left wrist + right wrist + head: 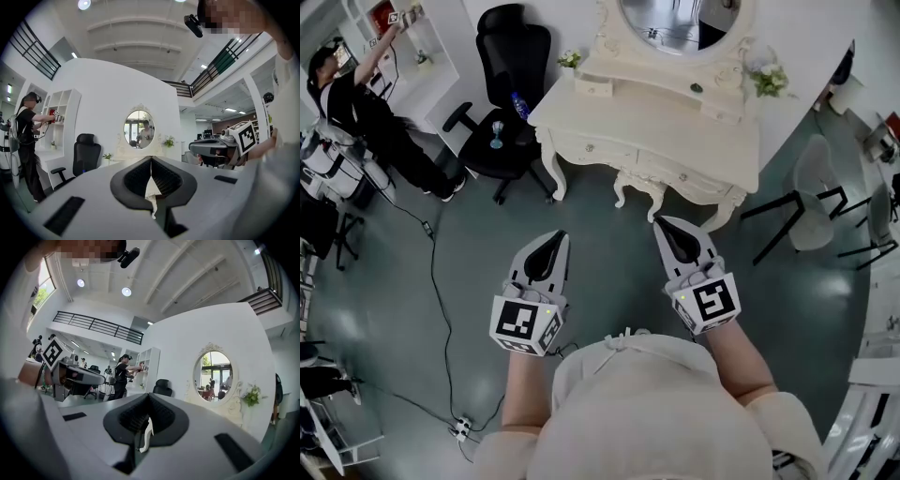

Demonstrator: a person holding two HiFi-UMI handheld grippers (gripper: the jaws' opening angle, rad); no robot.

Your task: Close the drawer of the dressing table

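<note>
The white dressing table [675, 122] with an oval mirror [680, 23] stands ahead of me, its front drawers [680, 175] facing me. A small top drawer [593, 88] at its left seems to stick out slightly; from this distance I cannot tell for sure. My left gripper [553, 239] and right gripper [666, 225] hang side by side over the floor, well short of the table, both shut and empty. In the left gripper view the gripper [151, 158] points level at the table and mirror [139, 129]. The right gripper [149, 394] has the mirror [213, 376] off to its right.
A black office chair [511, 103] with a blue bottle on it stands just left of the table. A white chair with black legs [816, 202] stands to the right. A person [356, 103] reaches into shelves at far left. A cable [441, 309] runs across the floor.
</note>
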